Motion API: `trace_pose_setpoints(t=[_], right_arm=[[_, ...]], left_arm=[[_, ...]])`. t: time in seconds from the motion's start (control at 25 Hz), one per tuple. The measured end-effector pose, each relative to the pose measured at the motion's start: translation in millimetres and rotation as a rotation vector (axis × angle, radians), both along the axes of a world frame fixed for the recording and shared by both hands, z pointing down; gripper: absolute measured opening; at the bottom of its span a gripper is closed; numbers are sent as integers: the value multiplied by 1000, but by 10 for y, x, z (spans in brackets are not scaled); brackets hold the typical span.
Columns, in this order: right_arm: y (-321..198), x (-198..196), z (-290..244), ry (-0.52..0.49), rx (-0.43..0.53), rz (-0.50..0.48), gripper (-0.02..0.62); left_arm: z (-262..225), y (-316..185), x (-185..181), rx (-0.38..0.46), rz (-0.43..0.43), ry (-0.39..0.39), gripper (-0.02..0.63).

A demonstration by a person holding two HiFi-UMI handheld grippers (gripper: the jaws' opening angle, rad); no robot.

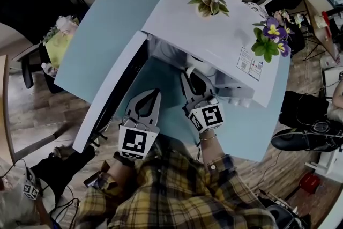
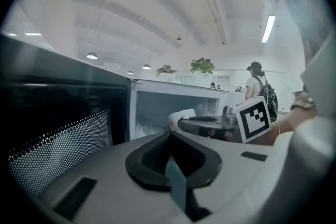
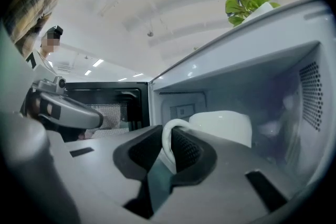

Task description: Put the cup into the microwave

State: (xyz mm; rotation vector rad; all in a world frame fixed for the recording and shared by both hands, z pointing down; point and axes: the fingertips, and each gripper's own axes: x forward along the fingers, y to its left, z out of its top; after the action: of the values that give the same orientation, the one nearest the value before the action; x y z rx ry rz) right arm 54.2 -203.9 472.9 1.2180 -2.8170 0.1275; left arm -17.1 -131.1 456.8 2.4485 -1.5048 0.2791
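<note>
The right gripper (image 3: 169,139) is clamped on the handle of the white cup (image 3: 223,126), which is inside the cavity of the open microwave (image 3: 247,68). The left gripper (image 2: 169,138) is pinched together on nothing, just beside the swung-out door (image 2: 58,134).

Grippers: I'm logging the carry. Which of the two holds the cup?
The right gripper: its jaws pinch the white cup by its handle, while the left gripper is shut with nothing between its jaws.
</note>
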Motion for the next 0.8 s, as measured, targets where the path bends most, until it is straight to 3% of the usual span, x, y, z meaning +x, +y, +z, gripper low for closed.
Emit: trace_pose_setpoints(t=[0.4,0.6,0.8], right_arm=[[-178,-120,-4,-8,25,14,55],[-262,-147,-35,-62,42,36,57],[-186,-130,2,-33,55,39,60]], left_arm=[[40,4,-41,-7,5,3,-8],[73,23,-73,-18,4,1,-8],[83,25,-43,-20,10,7,-8]])
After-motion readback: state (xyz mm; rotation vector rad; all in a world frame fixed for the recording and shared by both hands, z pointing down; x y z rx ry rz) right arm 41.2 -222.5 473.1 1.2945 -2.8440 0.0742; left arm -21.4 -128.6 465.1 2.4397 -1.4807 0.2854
